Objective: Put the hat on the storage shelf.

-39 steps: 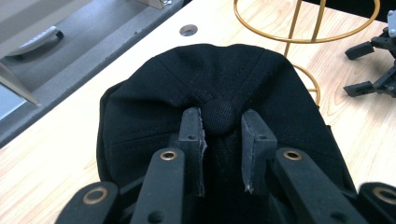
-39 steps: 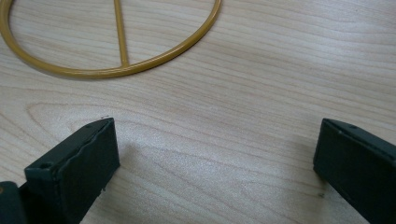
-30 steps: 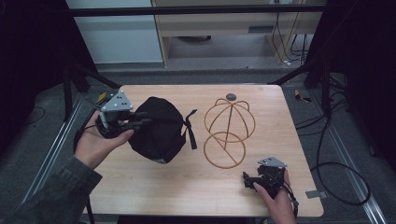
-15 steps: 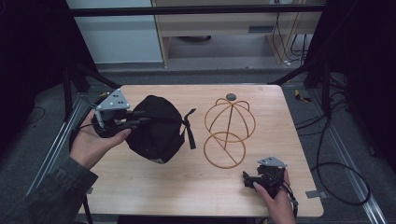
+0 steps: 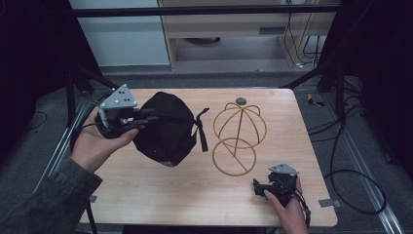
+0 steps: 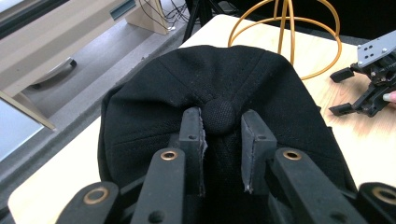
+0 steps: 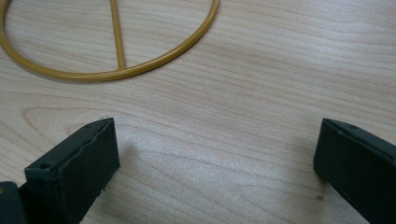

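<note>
Left tongs (image 5: 146, 118): closed on the crown of the black cap (image 5: 165, 127), jaws pinching the fabric either side of the top button (image 6: 219, 115) (the left gripper view shows the button sitting right between the pads).
Black cap: held at the left tongs' tips, ahead of them toward the wire stand; whether its lower edge touches the worktop (image 5: 160, 195) I cannot tell.
Cap strap (image 5: 199, 127): hangs loose off the cap's far side from the left tongs, toward the stand.
Gold wire stand (image 5: 238, 136): beyond the cap from the left tongs, just ahead of the right tongs; its ring base (image 7: 112, 56) lies flat on the wood.
Right tongs (image 5: 259, 186): jaws spread wide, holding nothing, low over bare worktop.
Small dark disc (image 5: 241, 101): past the stand, well apart from both tongs.
</note>
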{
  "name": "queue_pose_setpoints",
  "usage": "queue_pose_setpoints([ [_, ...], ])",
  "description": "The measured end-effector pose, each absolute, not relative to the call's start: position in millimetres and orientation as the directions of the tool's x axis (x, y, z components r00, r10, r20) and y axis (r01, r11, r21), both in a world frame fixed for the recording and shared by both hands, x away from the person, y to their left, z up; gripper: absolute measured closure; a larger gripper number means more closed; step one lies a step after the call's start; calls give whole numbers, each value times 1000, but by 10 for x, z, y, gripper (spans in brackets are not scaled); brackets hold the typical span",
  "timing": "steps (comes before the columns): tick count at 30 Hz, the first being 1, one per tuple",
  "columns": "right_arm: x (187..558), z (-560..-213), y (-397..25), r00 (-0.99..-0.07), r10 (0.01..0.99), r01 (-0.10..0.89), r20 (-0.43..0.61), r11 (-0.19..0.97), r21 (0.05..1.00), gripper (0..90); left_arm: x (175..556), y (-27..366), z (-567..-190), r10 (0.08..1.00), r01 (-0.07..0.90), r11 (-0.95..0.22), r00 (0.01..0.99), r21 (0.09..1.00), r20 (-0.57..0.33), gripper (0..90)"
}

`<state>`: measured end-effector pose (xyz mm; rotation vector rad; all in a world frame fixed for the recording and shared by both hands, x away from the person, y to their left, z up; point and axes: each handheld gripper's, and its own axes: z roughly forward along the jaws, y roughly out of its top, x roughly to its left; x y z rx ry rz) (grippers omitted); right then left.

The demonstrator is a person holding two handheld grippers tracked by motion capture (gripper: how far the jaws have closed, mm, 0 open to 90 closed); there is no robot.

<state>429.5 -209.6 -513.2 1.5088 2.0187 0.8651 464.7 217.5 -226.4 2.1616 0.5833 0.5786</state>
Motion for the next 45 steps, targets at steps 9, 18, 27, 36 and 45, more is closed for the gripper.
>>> queue_pose_setpoints([
  [9, 4299, -5132, -2096, -282, 959, 662, 1, 194, 724, 4, 4623, 2048, -2092, 559, 181, -579, 797, 795, 226, 730],
  [18, 4302, -5133, -2099, -284, 959, 661, -2, 197, 724, 3, 4644, 2022, -2038, 569, 174, -556, 792, 813, 219, 731],
  [27, 4318, -5134, -2091, -272, 962, 662, -2, 189, 725, 4, 4696, 2012, -1924, 557, 166, -562, 800, 810, 223, 731],
  [36, 4317, -5134, -2093, -274, 962, 662, -4, 192, 725, 4, 4637, 1837, -1742, 533, 132, -577, 808, 806, 250, 731],
  [45, 4318, -5137, -2092, -274, 962, 661, -4, 191, 726, 4, 4752, 1612, -1681, 503, 120, -574, 832, 810, 234, 731],
])
